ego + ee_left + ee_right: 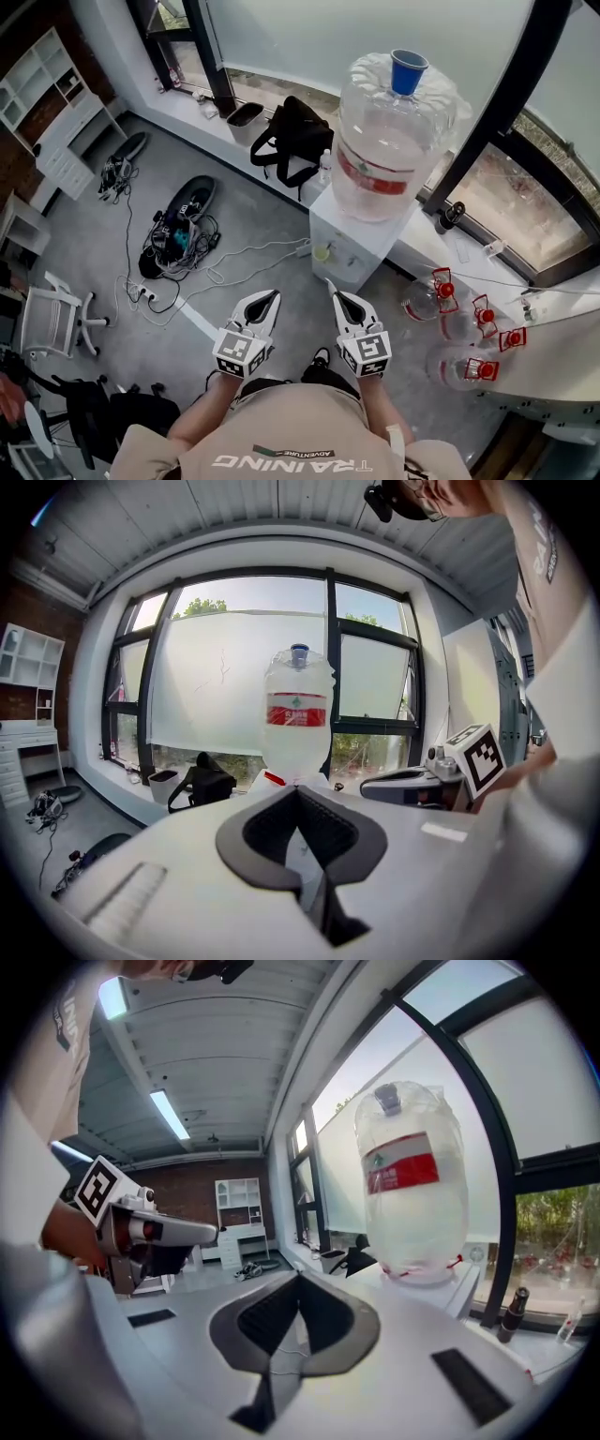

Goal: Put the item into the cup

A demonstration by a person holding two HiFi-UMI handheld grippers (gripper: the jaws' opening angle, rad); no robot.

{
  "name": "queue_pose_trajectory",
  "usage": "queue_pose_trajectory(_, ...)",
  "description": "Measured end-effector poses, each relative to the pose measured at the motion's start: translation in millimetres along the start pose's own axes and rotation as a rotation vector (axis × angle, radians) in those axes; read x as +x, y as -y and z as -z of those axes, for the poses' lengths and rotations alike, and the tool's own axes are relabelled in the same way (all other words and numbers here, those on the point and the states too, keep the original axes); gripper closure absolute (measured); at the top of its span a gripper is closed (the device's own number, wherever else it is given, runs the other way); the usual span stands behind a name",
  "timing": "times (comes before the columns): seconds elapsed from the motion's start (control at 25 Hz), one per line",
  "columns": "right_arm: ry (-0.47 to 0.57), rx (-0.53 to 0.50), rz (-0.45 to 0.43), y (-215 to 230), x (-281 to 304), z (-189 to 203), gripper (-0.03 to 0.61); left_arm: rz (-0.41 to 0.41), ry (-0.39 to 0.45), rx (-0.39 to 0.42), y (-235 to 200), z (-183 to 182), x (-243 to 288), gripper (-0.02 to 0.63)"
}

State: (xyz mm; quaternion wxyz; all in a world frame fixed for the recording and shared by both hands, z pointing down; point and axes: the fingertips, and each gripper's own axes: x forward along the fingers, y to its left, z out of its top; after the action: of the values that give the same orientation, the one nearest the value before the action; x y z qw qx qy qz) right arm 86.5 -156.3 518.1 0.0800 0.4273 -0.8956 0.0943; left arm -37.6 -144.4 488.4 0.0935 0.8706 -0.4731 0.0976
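A white water dispenser (pixel 352 239) carries a big clear bottle (pixel 394 131) with a red label. On top of the bottle sits a small blue cup-like thing (pixel 408 70), also seen as the blue thing (pixel 299 652) in the left gripper view and the blue thing (pixel 387 1099) in the right gripper view. A small yellowish round thing (pixel 322 253) sits at the dispenser's front; I cannot tell what it is. My left gripper (pixel 273 296) and right gripper (pixel 332 286) hang side by side in front of the dispenser. Both are shut with nothing held, as the left gripper (pixel 298 791) and right gripper (pixel 298 1277) show in their own views.
Several empty water bottles (pixel 450 300) with red caps lie at the right by the window ledge. A black bag (pixel 292 131) rests against the ledge behind the dispenser. Cables and gear (pixel 178 234) cover the floor at left, near a white chair (pixel 56 319) and white shelves (pixel 47 94).
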Motion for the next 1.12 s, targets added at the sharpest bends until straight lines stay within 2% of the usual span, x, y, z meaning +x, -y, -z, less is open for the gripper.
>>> queue_pose_trajectory(0.12, -0.001, -0.002, -0.031, 18, 18, -7, 0.566, -0.021, 0.017, -0.012, -5, -15, 21, 0.606)
queue_pose_trajectory(0.28, -0.021, 0.0, -0.055, 36, 39, -6, 0.567, -0.035, 0.007, -0.036, -12, -16, 45, 0.606)
queue_pose_trajectory(0.56, -0.067, 0.031, -0.037, 56, 64, 5, 0.567, -0.024, -0.004, -0.03, -34, -19, 73, 0.606)
queue_pose_trajectory(0.96, -0.059, 0.076, 0.101, 61, 116, -8, 0.566, 0.056, 0.009, -0.018, -102, -24, 95, 0.606)
queue_pose_trajectory(1.12, -0.066, 0.07, 0.152, 61, 133, -10, 0.566, 0.107, -0.004, -0.051, -126, -15, 107, 0.606)
